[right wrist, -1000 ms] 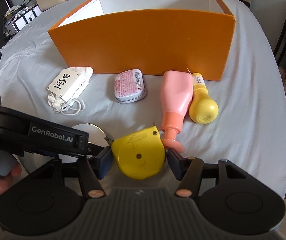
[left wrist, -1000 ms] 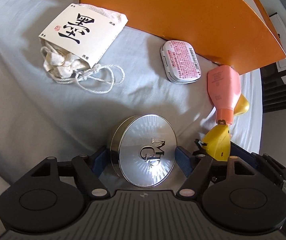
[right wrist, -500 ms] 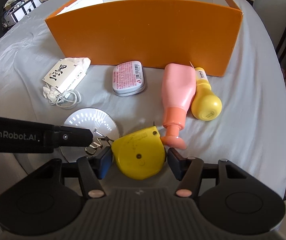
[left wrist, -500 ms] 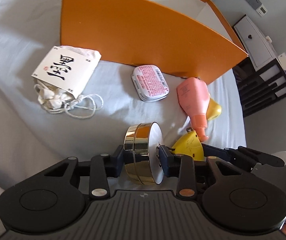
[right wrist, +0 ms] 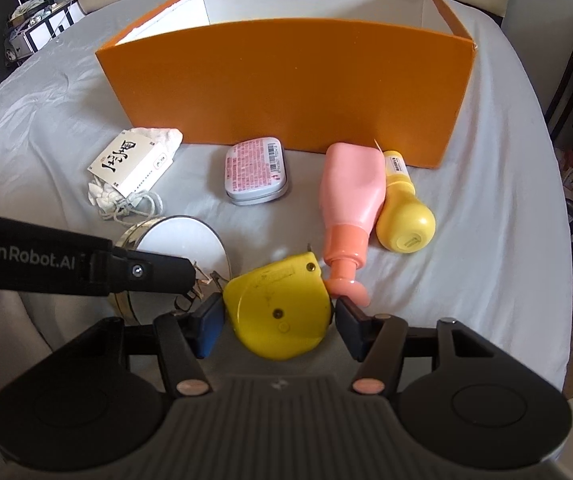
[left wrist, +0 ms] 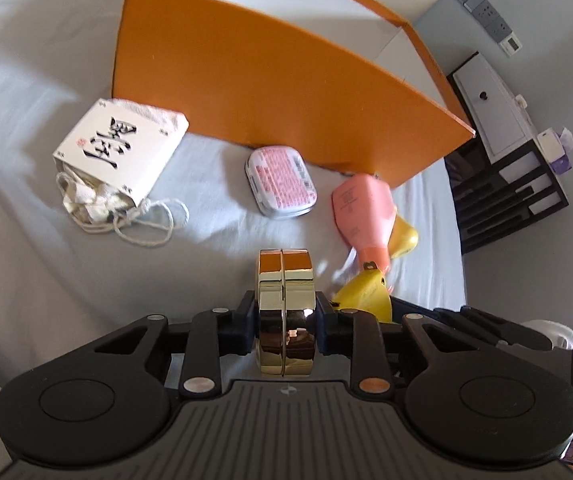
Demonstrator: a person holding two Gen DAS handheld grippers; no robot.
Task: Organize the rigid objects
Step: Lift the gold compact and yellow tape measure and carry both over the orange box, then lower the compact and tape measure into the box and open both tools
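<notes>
Standing on the grey-sheeted desk [right wrist: 502, 184] at 12 o'clock in the right wrist view, the orange box [right wrist: 286, 84] is open-topped with white inner walls. Just in front of it lie a pink bottle [right wrist: 350, 200] on its side, cap toward the camera, and touching it at 3 o'clock a yellow bulb-shaped bottle [right wrist: 404, 220]. At 10 o'clock a white card with black calligraphy rests on a drawstring pouch [right wrist: 132, 172], and between pouch and pink bottle sits a flat tin with a pink label [right wrist: 255, 170].

The left gripper [left wrist: 285, 322] is pinching the round gold compact [left wrist: 285, 312] on edge, both pads pressed to its flat faces, lifted off the sheet. The right gripper [right wrist: 276, 320] holds the yellow tape measure [right wrist: 280, 312] at 6 o'clock, pads against its two sides. In the left wrist view the tape measure [left wrist: 366, 294] shows at 3 o'clock of the compact.
</notes>
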